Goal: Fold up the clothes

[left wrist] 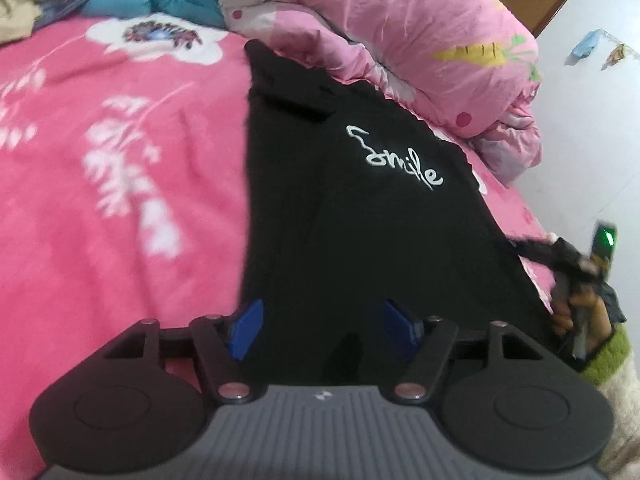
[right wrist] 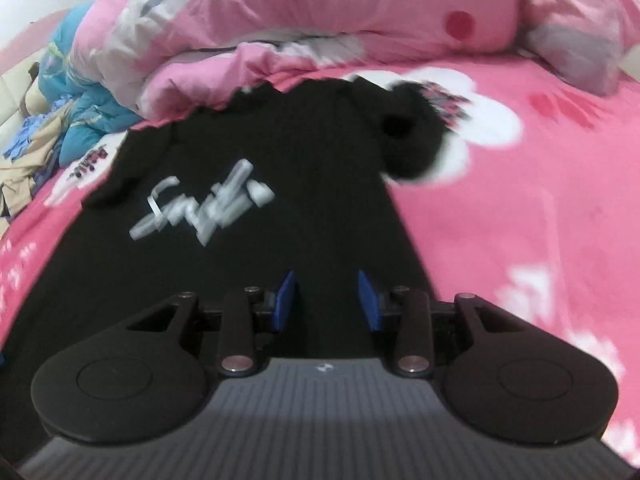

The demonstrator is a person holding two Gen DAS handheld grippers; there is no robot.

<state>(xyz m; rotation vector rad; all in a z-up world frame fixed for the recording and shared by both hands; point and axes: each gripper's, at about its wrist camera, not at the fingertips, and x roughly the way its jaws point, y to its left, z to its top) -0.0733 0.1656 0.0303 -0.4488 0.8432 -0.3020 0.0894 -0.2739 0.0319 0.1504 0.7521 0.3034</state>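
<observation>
Hovering open tools over shirt

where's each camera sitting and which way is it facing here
Left wrist view: on the left gripper, looking along its blue pads, jaws apart, down over the black shirt on the pink bedsheet; at the right edge the right gripper and the hand holding it show.
Right wrist view: on the right gripper, jaws apart, looking along the shirt toward the pink quilt; blurred, no hand shows.
Shared: the shirt with its white Smile lettering, the sheet, the quilt.
</observation>
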